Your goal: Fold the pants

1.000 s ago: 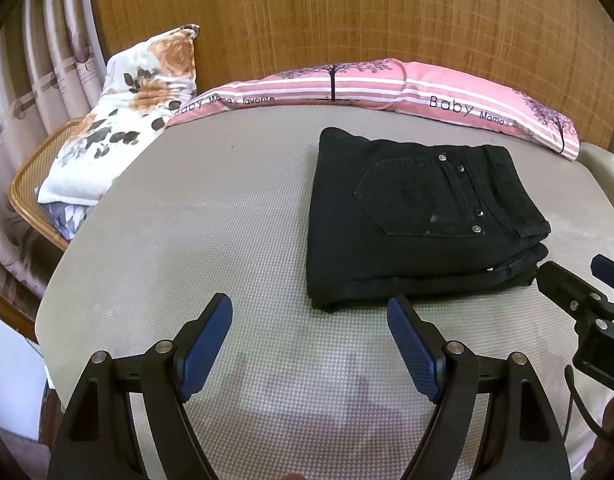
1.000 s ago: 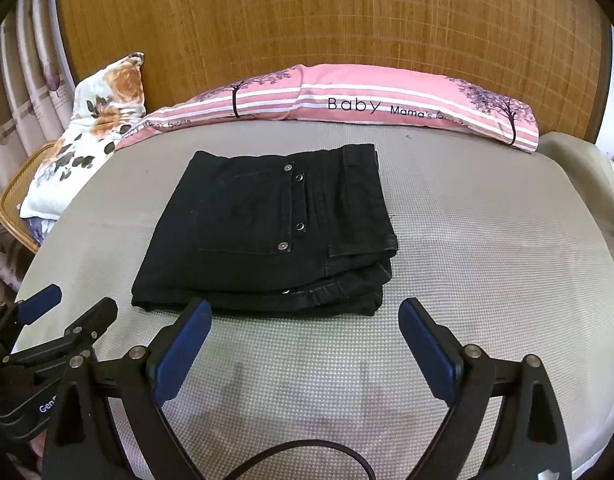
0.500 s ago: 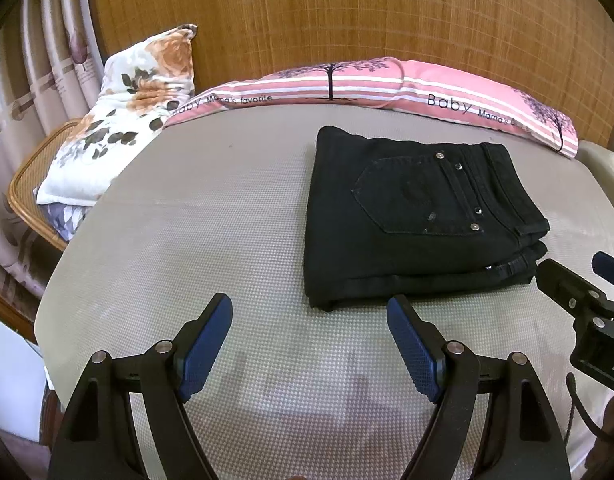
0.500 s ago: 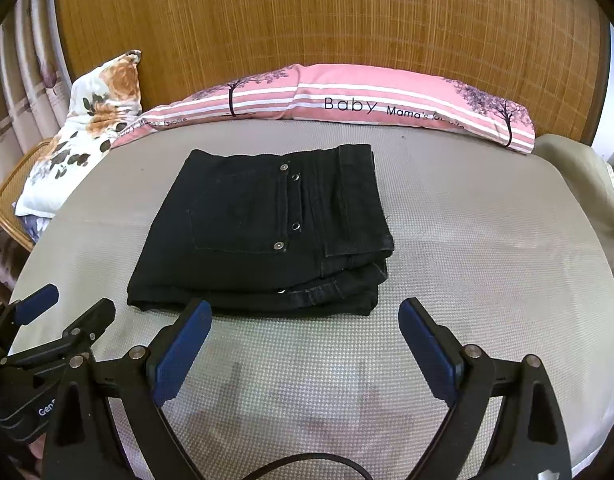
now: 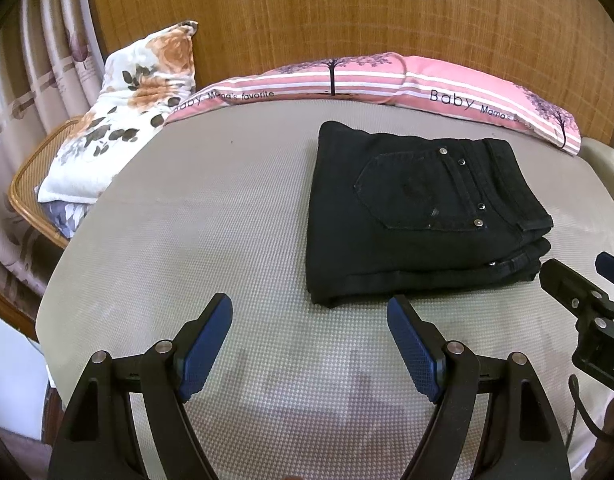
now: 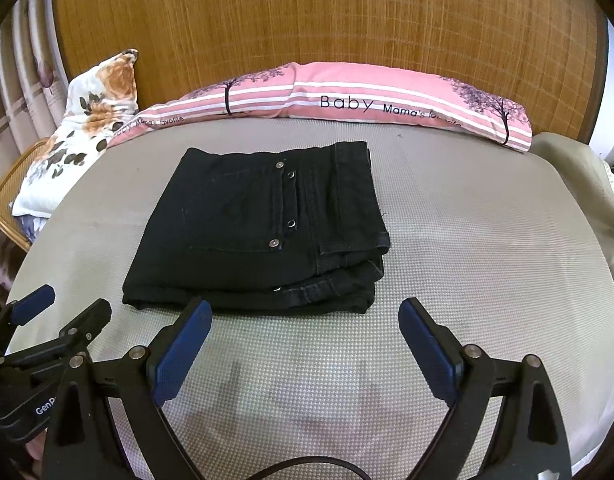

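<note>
Change: almost nothing has shifted over the last second; the folded pants sit a touch lower in my right view, and both pairs of jaws hang as wide as before.
Curtain: pale pleated curtain falls in soft vertical folds at the far left.
Chair: woven rattan chair with a curved honey-coloured rim stands beside the bed.
Floral pillow: white cotton floral pillow printed with orange roses slumps over that rim.
Left gripper: my left gripper hovers above the near edge of the bed, its jaws spread, nothing between the blue ribbed pads.
Bed: the bed wears a grey-beige cover with a fine waffle weave, smooth and flat.
Pants: the black denim pants lie folded into a thick rectangular stack mid-bed, back pocket and metal rivets upward, waistband edges layered at the right side.
Bolster: the long pink striped bolster, printed with trees and lettering, lies against the headboard.
Headboard: brown woven bamboo headboard, finely ribbed.
Right gripper: my right gripper is held just short of the stack, jaws parted and empty.
</note>
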